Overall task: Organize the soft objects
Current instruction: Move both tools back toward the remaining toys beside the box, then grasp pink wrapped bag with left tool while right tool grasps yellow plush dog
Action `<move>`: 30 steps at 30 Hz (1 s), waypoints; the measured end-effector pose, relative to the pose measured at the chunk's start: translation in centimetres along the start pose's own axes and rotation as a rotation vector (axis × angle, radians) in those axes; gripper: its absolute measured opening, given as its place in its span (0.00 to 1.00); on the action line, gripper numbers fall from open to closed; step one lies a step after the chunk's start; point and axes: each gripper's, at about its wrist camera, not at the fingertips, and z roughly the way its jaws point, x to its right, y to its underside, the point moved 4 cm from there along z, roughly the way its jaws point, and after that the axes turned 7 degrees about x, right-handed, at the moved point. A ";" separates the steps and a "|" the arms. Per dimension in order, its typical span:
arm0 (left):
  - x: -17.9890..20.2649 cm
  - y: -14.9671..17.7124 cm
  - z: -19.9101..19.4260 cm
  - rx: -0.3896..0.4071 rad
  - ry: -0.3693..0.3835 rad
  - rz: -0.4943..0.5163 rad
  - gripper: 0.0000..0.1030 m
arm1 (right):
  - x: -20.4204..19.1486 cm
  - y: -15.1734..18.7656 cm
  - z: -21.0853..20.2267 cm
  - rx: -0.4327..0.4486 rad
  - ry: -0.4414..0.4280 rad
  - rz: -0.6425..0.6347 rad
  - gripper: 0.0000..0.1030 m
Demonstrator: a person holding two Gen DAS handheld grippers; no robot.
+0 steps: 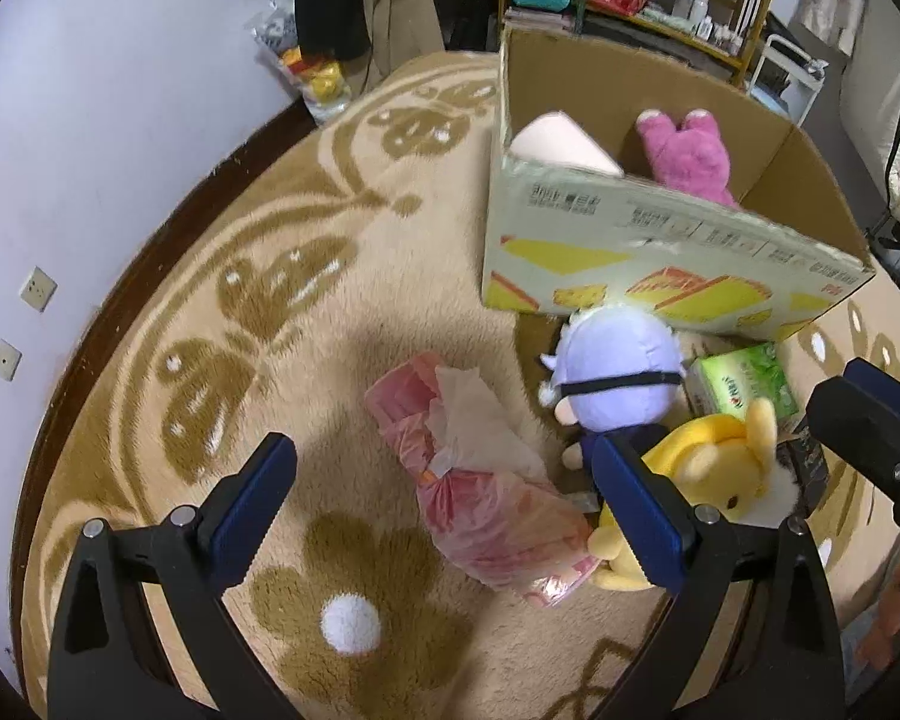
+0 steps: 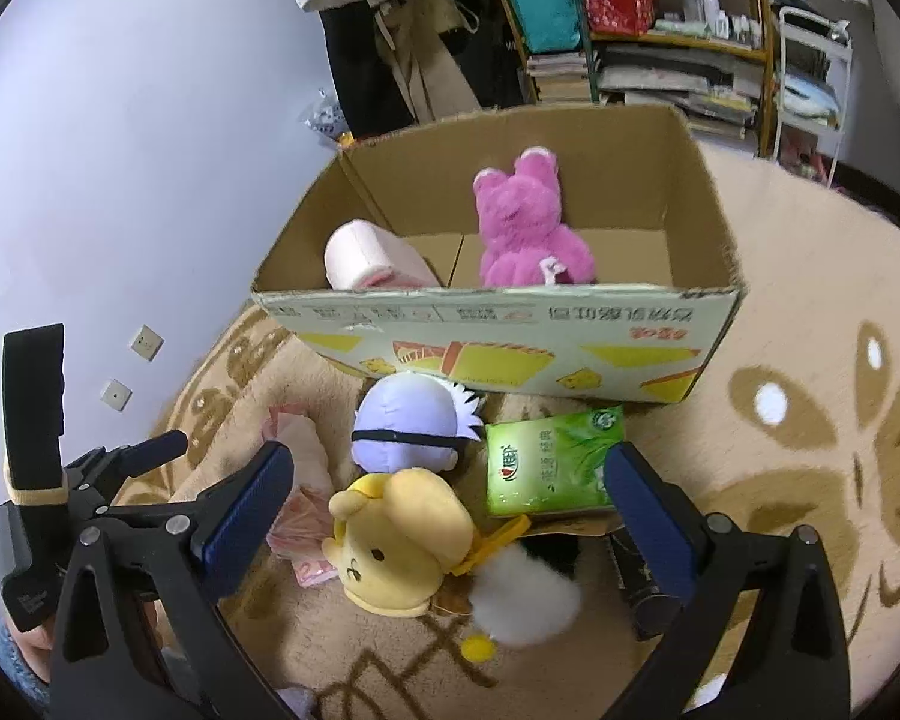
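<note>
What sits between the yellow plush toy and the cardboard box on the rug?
In the right wrist view, a plush doll with a pale lilac head and black blindfold lies between the yellow plush toy and the printed cardboard box, close to both.

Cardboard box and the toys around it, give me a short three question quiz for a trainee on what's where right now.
1. True or false: the pink plush lies inside the cardboard box.
2. Multiple choice: the green tissue pack is A) inside the box, B) on the rug in front of the box, C) held in the right claw.
3. Fill in: the left claw is open above the pink ____ bag.

Key: 1 true. 2 B. 3 plastic. Both claws are open and empty; the yellow plush and the lavender-headed doll lie on the rug outside the box.
</note>
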 end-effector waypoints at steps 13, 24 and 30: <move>-0.4 0.3 3.1 -0.090 -0.005 -0.023 0.95 | -0.3 0.7 3.1 -0.133 -0.093 0.038 0.84; -0.3 1.1 6.0 -0.167 -0.018 -0.026 0.95 | -0.2 1.9 5.1 -0.226 -0.156 0.103 0.61; -0.5 1.2 7.5 -0.204 0.007 -0.057 0.95 | -0.2 2.1 5.4 -0.249 -0.147 0.091 0.37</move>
